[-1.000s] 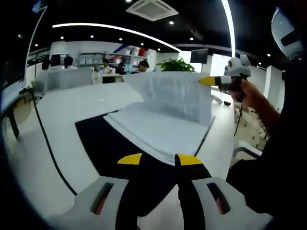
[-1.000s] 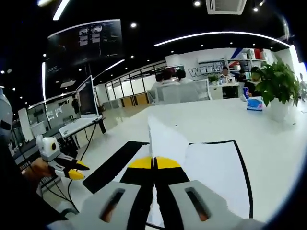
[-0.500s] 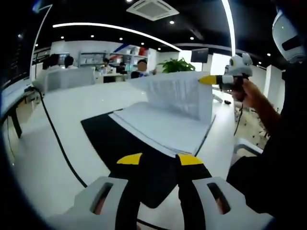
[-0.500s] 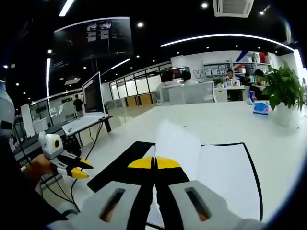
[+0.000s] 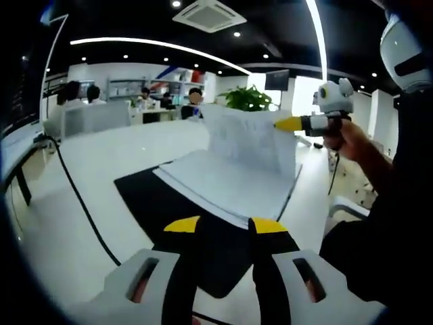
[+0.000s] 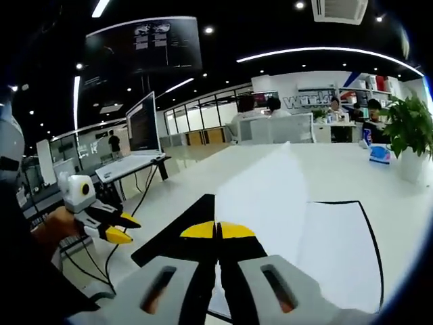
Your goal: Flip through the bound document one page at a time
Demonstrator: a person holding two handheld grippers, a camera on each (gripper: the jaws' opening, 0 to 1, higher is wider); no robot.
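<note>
The bound document (image 5: 226, 184) lies open on a black mat (image 5: 152, 196) on the white table. One page (image 5: 252, 139) stands up from it, and my right gripper (image 5: 287, 124) pinches its top corner, held by a hand (image 5: 346, 139). In the right gripper view, the right gripper (image 6: 216, 230) is shut on that page (image 6: 274, 193), which rises just ahead of its yellow tips above the flat pages (image 6: 342, 237). My left gripper (image 5: 225, 227) hovers open over the mat's near edge, holding nothing. In the right gripper view, the left gripper (image 6: 122, 228) is off to the left, tips apart.
A black cable (image 5: 74, 196) runs across the table left of the mat. A potted plant (image 6: 409, 128) and a small box (image 6: 380, 154) stand at the table's far side. A monitor (image 6: 143, 125) sits on a neighbouring desk. People sit at desks far behind.
The right gripper has carried the lifted page further over the open document, so it now leans across more of the spread. The left gripper stays open near the mat's edge.
</note>
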